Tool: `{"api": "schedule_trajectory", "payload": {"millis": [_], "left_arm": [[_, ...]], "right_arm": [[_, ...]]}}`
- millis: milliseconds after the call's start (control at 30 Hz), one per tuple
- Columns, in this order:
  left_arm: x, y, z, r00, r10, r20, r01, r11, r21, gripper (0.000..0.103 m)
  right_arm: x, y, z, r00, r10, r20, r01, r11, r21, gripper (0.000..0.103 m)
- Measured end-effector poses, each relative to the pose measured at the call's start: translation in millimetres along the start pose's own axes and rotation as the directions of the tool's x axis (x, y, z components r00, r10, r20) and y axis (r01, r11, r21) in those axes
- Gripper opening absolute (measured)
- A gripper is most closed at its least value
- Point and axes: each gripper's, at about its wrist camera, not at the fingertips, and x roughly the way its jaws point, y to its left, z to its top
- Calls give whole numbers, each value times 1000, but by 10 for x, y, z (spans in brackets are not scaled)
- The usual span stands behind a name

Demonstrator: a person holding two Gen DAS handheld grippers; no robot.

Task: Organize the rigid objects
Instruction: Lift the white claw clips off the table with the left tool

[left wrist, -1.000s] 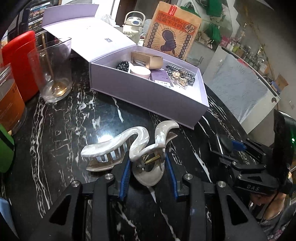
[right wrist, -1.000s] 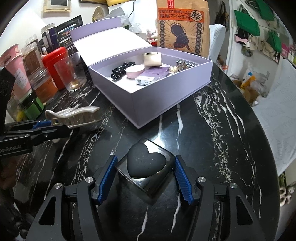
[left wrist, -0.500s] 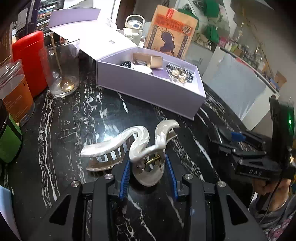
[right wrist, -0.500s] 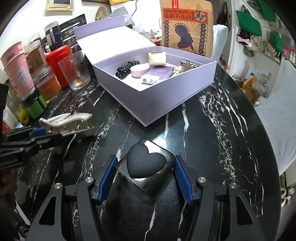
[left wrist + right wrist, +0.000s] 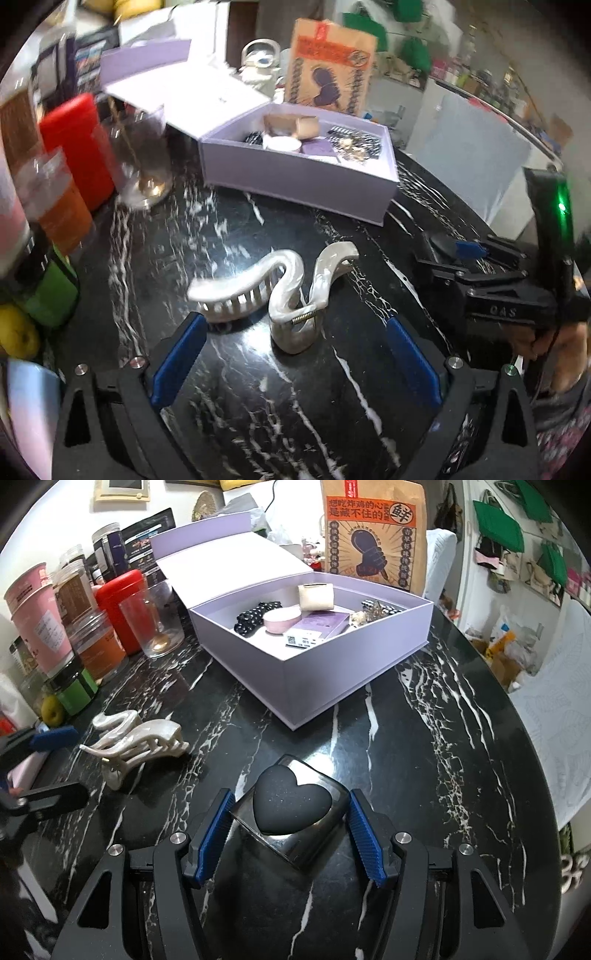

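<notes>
Marble [image 5: 424, 738], black with white veins, runs bare from the right gripper [image 5: 288, 827] out to the curved right edge, leaving wide open room on that side. That gripper's blue pads press both sides of a shiny case [image 5: 291, 819] with a black heart on top, tilted corner-forward, resting near the front of the table. Just beyond it sits the open lilac box [image 5: 314, 668], one corner pointing at the case, its lid folded back; small items lie inside, with free floor near the front wall. Left of the box a pearly clip [image 5: 273, 291] lies on the marble between the left gripper's [image 5: 291, 354] blue pads, whose jaws are opening and stand wide, clear of the clip on both sides. Jars [image 5: 96, 642] and a glass [image 5: 159, 620] crowd the table's left edge, near the clip. A clear strip of marble separates clip and box.
</notes>
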Motion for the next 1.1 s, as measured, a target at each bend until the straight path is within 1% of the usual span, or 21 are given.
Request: {"api": "schedule_trajectory", "payload": {"millis": [67, 133, 200, 267, 367, 467, 533, 633, 667, 733, 800, 867, 933, 967, 1000, 1033, 1100], "left_arm": [[-16, 17, 53, 1000, 9, 11, -10, 998, 55, 99], [25, 29, 110, 1000, -3, 9, 2, 996, 91, 99], [128, 30, 156, 998, -54, -30, 58, 988, 141, 99], [224, 5, 186, 991, -115, -72, 127, 972, 198, 99], [326, -42, 242, 983, -143, -112, 168, 950, 263, 99], [406, -31, 286, 978, -155, -136, 188, 943, 274, 99], [469, -8, 301, 976, -150, -156, 188, 944, 273, 99], [564, 34, 299, 973, -133, -187, 178, 952, 249, 99], [595, 55, 294, 971, -137, -198, 181, 958, 222, 99], [618, 81, 281, 969, -143, -202, 182, 964, 194, 99], [619, 104, 264, 972, -143, -187, 177, 969, 174, 98], [607, 114, 236, 975, -146, -167, 173, 971, 163, 95], [607, 109, 199, 975, -148, -166, 175, 971, 163, 83], [599, 95, 174, 979, -131, -156, 157, 973, 170, 82], [598, 77, 152, 982, -115, -151, 142, 973, 183, 78], [593, 61, 135, 984, -102, -144, 130, 972, 197, 71], [567, 23, 91, 987, -96, -129, 122, 969, 215, 62]], "right_arm": [[-1, 8, -4, 1000, 5, 3, -5, 1000, -1, 62], [6, 19, -9, 1000, 11, 3, -11, 1000, 1, 62], [9, 33, -17, 1000, 16, 1, -16, 1000, 1, 62], [7, 57, -23, 1000, 16, -1, -16, 1000, -2, 62], [-13, 97, -33, 1000, 17, 1, -17, 1000, -17, 62], [-12, 114, -26, 1000, 21, 4, -21, 1000, -16, 62], [8, 117, -17, 1000, 25, 0, -25, 1000, -14, 62], [38, 123, -7, 1000, 26, -7, -26, 999, -19, 62], [44, 120, -7, 1000, 27, -7, -27, 999, -19, 62], [55, 105, -4, 1000, 26, -9, -26, 1000, -16, 62], [67, 91, -2, 1000, 23, -12, -23, 1000, -14, 62], [67, 76, 2, 1000, 22, -10, -22, 1000, -13, 62], [69, 57, 9, 1000, 28, -11, -28, 1000, -3, 62], [71, 50, 14, 1000, 28, -10, -28, 1000, 0, 62], [72, 42, 17, 1000, 26, -11, -26, 1000, 2, 62], [72, 40, 16, 1000, 24, -11, -24, 1000, 2, 62], [71, 36, 14, 1000, 15, -11, -15, 1000, 1, 62]]}}
